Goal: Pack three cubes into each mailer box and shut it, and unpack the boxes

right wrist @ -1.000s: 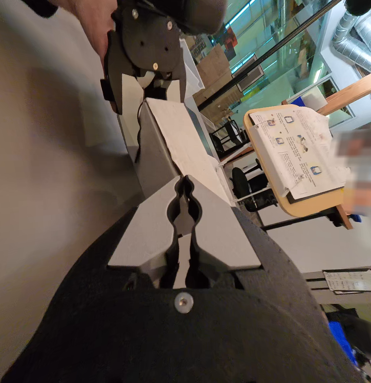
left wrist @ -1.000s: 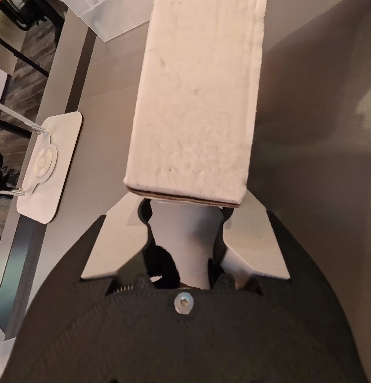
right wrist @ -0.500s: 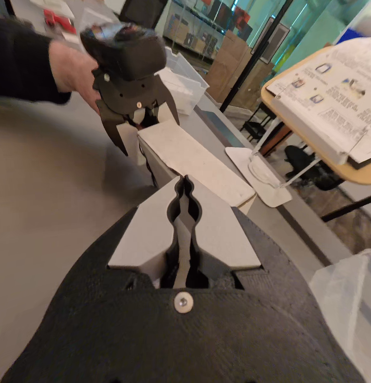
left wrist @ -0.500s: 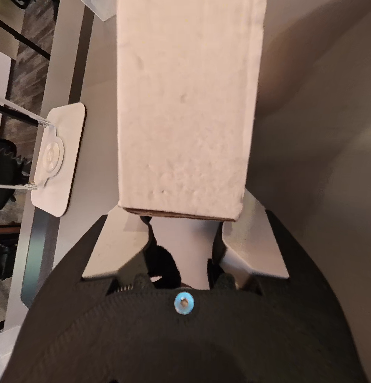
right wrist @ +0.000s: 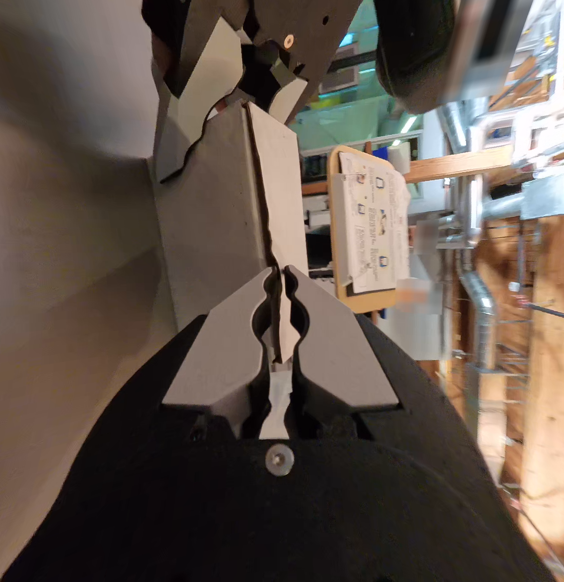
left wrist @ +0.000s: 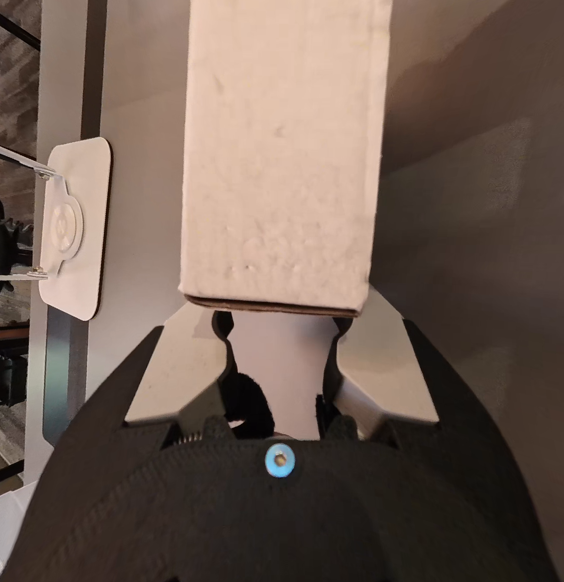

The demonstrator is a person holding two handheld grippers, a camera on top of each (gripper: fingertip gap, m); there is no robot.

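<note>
- At the far left of the left wrist view a white stand base (left wrist: 74,226) sits at the edge of the grey tabletop (left wrist: 142,201), well apart from the box.
- In the middle of that view the white mailer box (left wrist: 279,151) stands with one short end towards the camera. Its lid looks shut, or very nearly. No cubes show anywhere, so I cannot tell whether this box is packed or empty.
- The left gripper (left wrist: 280,318) has its jaws spread wide around the near end of the box. The tips run under the box's edge, so contact is hidden. It seems to straddle the end as a brace more than to pinch it.
- In the right wrist view the same box (right wrist: 211,204) runs away from the camera with a dark seam along its length, where the lid flap meets the wall.
- The right gripper (right wrist: 281,274) has its jaws nearly together, clamped on the thin cardboard edge at that seam.
- The right gripper's view is rolled sideways, so that hand is turned over. The left gripper (right wrist: 230,104) meets the box at its far end.
- Judged from this, one box is at its flap: tucking it shut or prising it open. Other boxes are out of sight.
- To the right stands a clipboard with printed sheets (right wrist: 365,223).
</note>
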